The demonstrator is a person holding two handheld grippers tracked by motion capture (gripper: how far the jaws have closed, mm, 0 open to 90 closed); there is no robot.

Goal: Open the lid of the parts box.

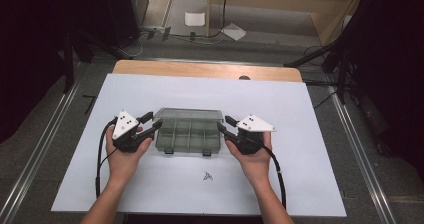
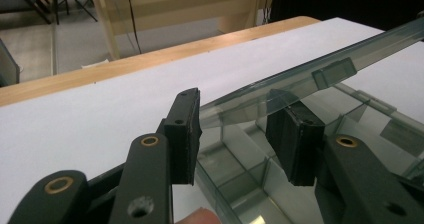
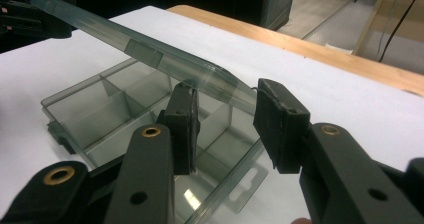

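A clear grey plastic compartment box (image 1: 189,136) lies on the white sheet, its compartments empty. Its lid (image 1: 187,115) is tilted up at the front, hinged at the far side. My left gripper (image 1: 154,121) is at the lid's left front corner and my right gripper (image 1: 223,122) is at its right front corner. In the left gripper view the jaws (image 2: 240,134) stand apart, with the lid's corner (image 2: 310,76) between them above the box (image 2: 240,154). The right gripper view has the same: jaws (image 3: 225,129) apart, lid (image 3: 100,34) crossing between them over the box (image 3: 115,109).
The white sheet (image 1: 300,149) covers most of a wooden table (image 1: 210,70). A small dark mark (image 1: 207,175) sits on the sheet in front of the box. Cables and dark stand legs (image 1: 320,54) lie on the floor beyond the table.
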